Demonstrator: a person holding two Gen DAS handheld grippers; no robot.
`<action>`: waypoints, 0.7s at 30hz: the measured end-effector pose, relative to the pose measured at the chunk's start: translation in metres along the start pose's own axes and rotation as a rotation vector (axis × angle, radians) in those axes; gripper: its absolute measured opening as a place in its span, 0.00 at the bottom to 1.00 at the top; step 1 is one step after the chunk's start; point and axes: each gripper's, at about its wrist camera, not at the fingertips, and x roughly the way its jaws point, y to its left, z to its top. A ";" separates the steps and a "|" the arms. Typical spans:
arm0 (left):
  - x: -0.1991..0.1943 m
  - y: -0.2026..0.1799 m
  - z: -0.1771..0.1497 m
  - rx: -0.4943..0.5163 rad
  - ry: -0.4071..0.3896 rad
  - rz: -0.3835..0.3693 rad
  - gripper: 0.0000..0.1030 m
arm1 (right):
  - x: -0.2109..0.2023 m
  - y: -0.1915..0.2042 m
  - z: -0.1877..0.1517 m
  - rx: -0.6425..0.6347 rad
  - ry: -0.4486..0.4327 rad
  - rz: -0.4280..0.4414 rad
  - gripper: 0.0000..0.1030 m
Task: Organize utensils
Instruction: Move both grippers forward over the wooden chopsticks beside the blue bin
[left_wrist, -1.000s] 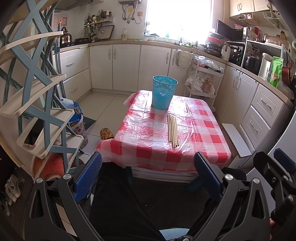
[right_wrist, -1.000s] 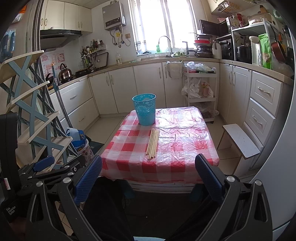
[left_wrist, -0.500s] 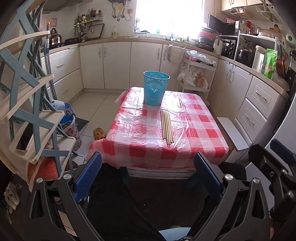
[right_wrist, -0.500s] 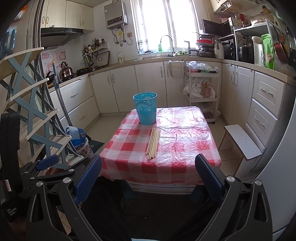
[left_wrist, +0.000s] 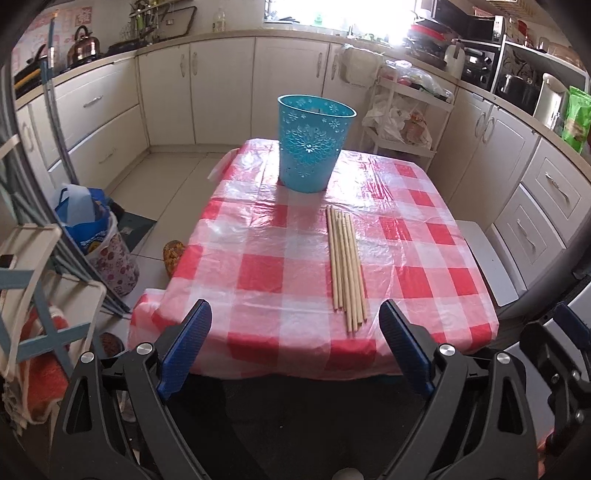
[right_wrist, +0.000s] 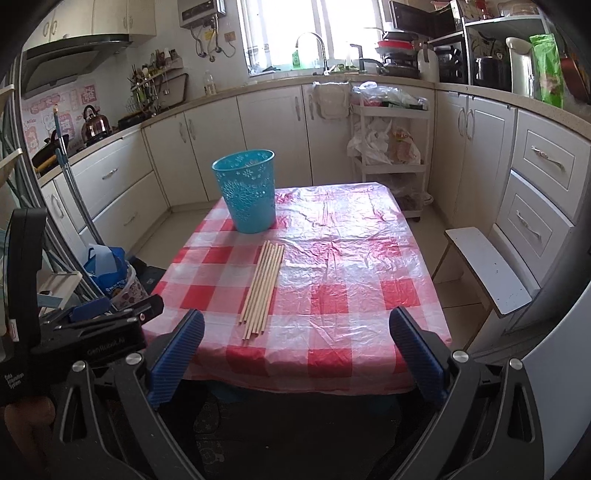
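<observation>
While lying loose at six o'clock of the blue basket (left_wrist: 314, 144), the light, stiff, roll-prone wooden chopsticks (left_wrist: 345, 266) are inviting a mid-length pinch; left gripper (left_wrist: 295, 332) is closing, nothing between; right gripper (right_wrist: 297, 339) is gaping wide.

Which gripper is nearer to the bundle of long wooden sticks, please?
Left, narrowly. The left gripper, jaws closing with nothing between them, has the bundle of long wooden sticks ending just ahead, towards its right finger. The right gripper, open, sees them further ahead, towards its left finger.

The blue basket's (left_wrist: 313, 147) inside stays hidden behind its wall; the tabletop's (right_wrist: 314, 354) near edge conceals its legs.
</observation>
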 end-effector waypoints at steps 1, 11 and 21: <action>0.014 -0.005 0.008 0.013 0.003 -0.005 0.86 | 0.010 -0.003 0.002 -0.003 0.012 -0.008 0.93; 0.137 -0.035 0.060 0.055 0.070 0.053 0.86 | 0.092 -0.032 0.021 0.025 0.072 -0.032 0.93; 0.210 -0.024 0.071 0.070 0.130 0.109 0.85 | 0.155 -0.028 0.030 0.029 0.123 0.004 0.93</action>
